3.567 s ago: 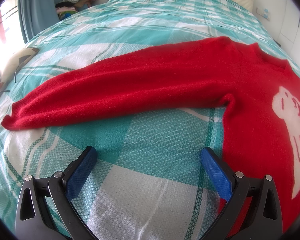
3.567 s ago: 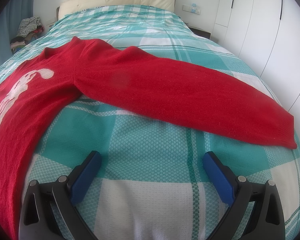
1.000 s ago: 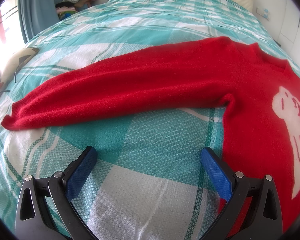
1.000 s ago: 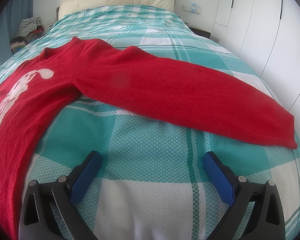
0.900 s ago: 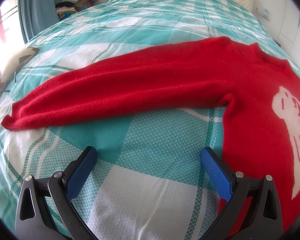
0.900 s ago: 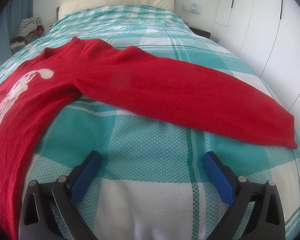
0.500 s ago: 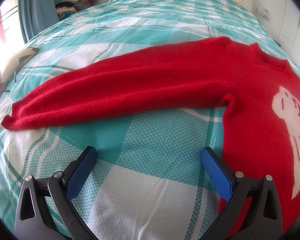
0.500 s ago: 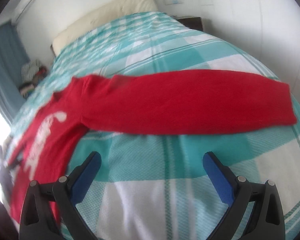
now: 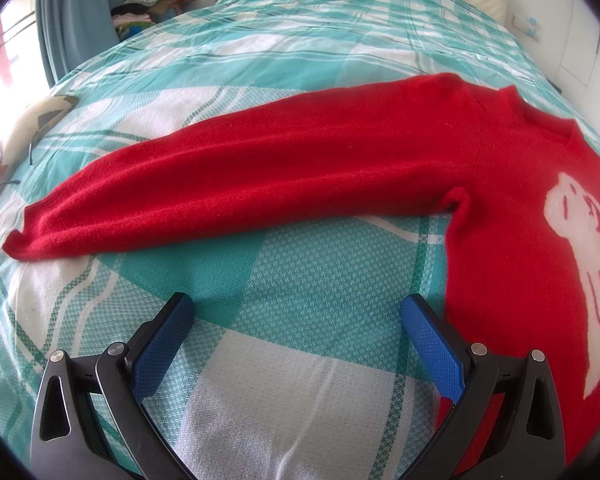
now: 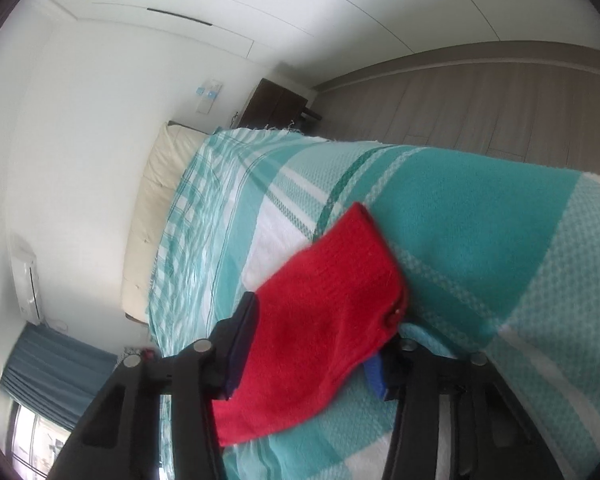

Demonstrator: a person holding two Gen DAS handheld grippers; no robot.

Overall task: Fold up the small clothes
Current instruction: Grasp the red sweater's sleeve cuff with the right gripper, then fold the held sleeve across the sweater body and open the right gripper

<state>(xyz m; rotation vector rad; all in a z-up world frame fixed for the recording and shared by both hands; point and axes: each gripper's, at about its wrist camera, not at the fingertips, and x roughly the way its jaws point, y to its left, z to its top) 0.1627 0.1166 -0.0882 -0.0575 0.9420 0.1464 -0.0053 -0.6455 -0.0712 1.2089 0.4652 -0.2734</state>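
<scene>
Right wrist view: my right tongs (image 10: 308,344) have just closed on the red sweater's cuff (image 10: 324,304), lower centre, starting the sleeve fold; left tongs (image 9: 296,340) gape idle.

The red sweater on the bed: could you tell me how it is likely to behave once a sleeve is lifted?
The red sweater looks soft and fuzzy, so it will probably flop and drape rather than hold shape. The sleeve end between the right gripper fingers already bends limply. On the woven bedspread the body will likely drag and bunch, not slide freely.
</scene>
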